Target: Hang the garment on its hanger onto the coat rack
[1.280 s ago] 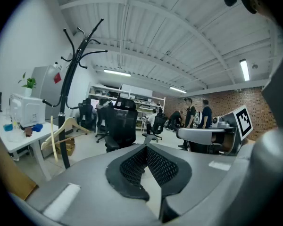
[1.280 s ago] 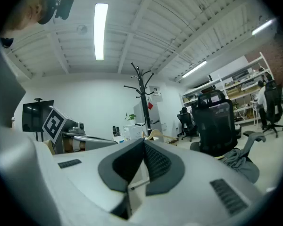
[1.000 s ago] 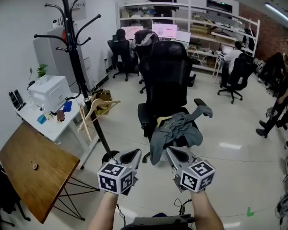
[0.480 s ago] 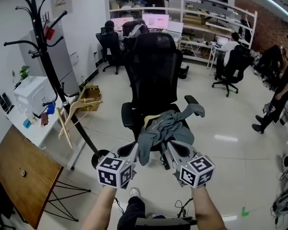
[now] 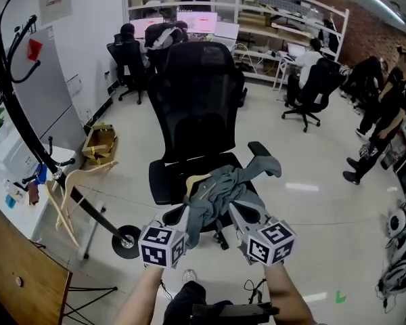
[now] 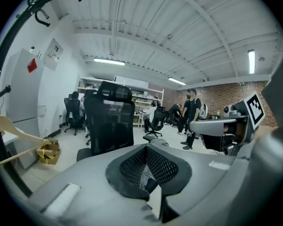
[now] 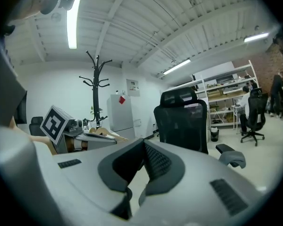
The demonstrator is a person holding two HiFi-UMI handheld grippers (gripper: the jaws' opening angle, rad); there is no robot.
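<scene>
Two tongs, one per hand, sit low in the head view, both aimed at the black office chair (image 5: 196, 93). Left tongs (image 5: 181, 217): jaws closed pad to pad in the left gripper view, nothing between them. Right tongs (image 5: 235, 210): jaws likewise together at the tips in the right gripper view, gripping nothing. Grey garment (image 5: 223, 188) lies crumpled on the chair seat, with one sleeve stretched toward the armrest on the picture's right and a fold hanging off the seat's front edge between the two tongs. Pale wooden hanger (image 5: 195, 179) shows only as one end poking out at the garment's upper left. Tips of both tongs are near the garment's front edge; contact cannot be confirmed. Black coat rack (image 5: 24, 124) stands well left of the chair. Spare wooden hangers (image 5: 71, 185) hang on its lower part. White counter (image 5: 3, 175) sits just behind the rack.
</scene>
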